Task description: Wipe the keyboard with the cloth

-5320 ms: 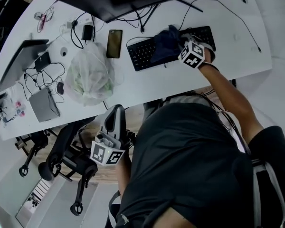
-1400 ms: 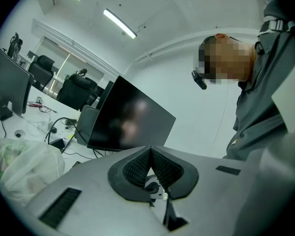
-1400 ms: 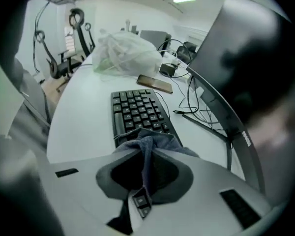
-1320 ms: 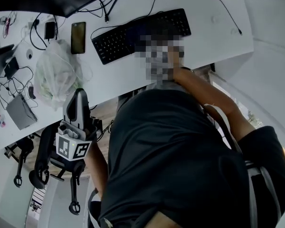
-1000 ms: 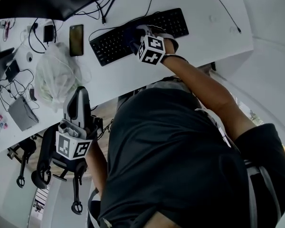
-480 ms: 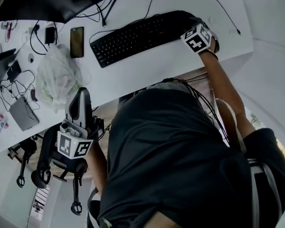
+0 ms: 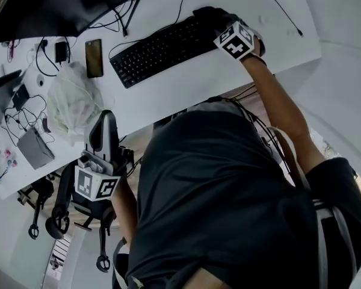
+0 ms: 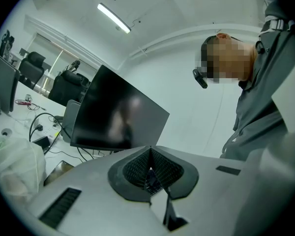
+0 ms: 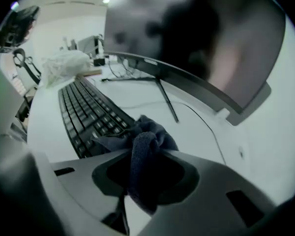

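Your left gripper point(image 8: 150, 173) hangs at 8 o'clock, jaws together and empty. The keyboard point(image 7: 159, 50) lies at 12. At its 3 o'clock end your right gripper point(image 9: 142, 181), jaws just closing, pinches the cloth point(image 9: 146, 144). It looks soft, light and floppy, so grip its bunched middle.

The keyboard point(image 7: 159, 48) is lying on the desk point(image 7: 186, 80) in front of the monitor point(image 7: 54, 8), with the phone point(image 7: 94, 58) lying just to its left. The plastic bag point(image 7: 71, 101) is sitting nearer the person, beside the cables point(image 7: 24, 110) and the laptop point(image 7: 0, 95) at the far left. The cloth point(image 7: 207, 17) is resting on the keyboard's right end.
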